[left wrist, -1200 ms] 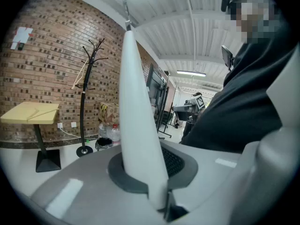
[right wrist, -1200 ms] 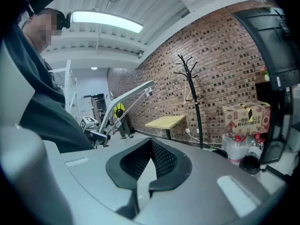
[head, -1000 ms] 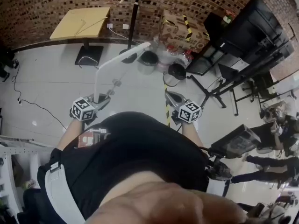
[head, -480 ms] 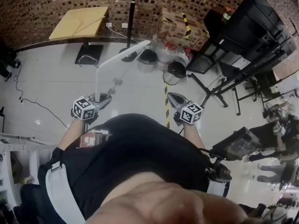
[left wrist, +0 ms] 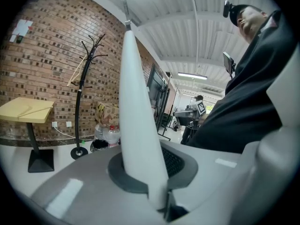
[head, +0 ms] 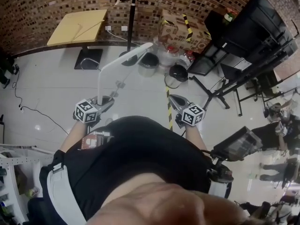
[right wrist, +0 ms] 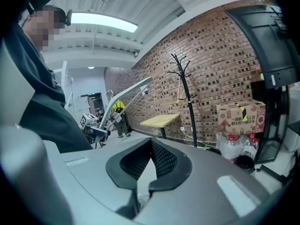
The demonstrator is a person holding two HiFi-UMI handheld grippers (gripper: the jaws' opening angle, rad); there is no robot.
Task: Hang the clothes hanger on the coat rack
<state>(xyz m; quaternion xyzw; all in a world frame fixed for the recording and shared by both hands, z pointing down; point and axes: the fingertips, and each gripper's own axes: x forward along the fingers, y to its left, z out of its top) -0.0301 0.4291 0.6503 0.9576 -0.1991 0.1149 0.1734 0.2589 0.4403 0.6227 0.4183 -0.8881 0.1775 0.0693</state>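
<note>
Head view, step: carrying stage. The clothes hanger (head: 123,57) is not yet hung and is well apart from the coat rack (head: 134,18) across a pale floor.
Head view, grip: the left claw (head: 106,101) grips the hanger's lower end. The right claw (head: 174,100) carries nothing.
Head view, next move: as I judge it, walk up to the rack, then lift the hook over a branch.
Left gripper view, claw: the pads (left wrist: 174,163) pinch a smooth white plastic arm that tapers upward to a thin wire.
Left gripper view, rack: slim black pole, curved branches and a round base, with a yellow square counter (left wrist: 23,109) beside it.
Right gripper view, claw: the dark mesh-textured pads (right wrist: 161,158) are narrowly parted, with only bare floor between them.
</note>
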